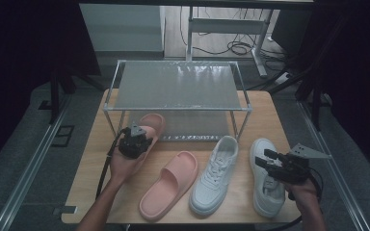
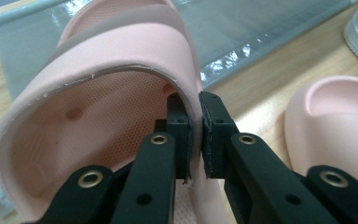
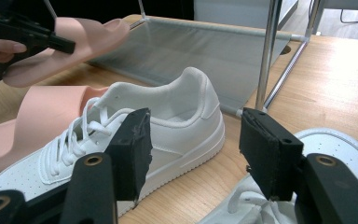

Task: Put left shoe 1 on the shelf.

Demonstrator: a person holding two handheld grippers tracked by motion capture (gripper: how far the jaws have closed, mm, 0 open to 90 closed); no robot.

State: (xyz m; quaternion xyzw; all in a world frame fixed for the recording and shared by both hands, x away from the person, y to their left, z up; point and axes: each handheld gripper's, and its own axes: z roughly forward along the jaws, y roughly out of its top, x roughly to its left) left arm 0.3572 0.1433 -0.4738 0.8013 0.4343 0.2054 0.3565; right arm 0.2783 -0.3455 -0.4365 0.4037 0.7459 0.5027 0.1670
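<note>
We see the left tongs (image 2: 194, 135) clamped on the strap edge of a pink slipper (image 1: 150, 126), held at the ten o'clock side of the worktop (image 1: 270, 110) at the mouth of the shoe rack (image 1: 178, 85). At centre lie a second pink slipper (image 1: 171, 184) and a white sneaker (image 1: 215, 174) side by side. The right tongs (image 3: 193, 149) stand apart over another white sneaker (image 1: 265, 185) at four o'clock.

Pink slipper (image 2: 121, 70) pinched, lifted (strap edge)
</note>
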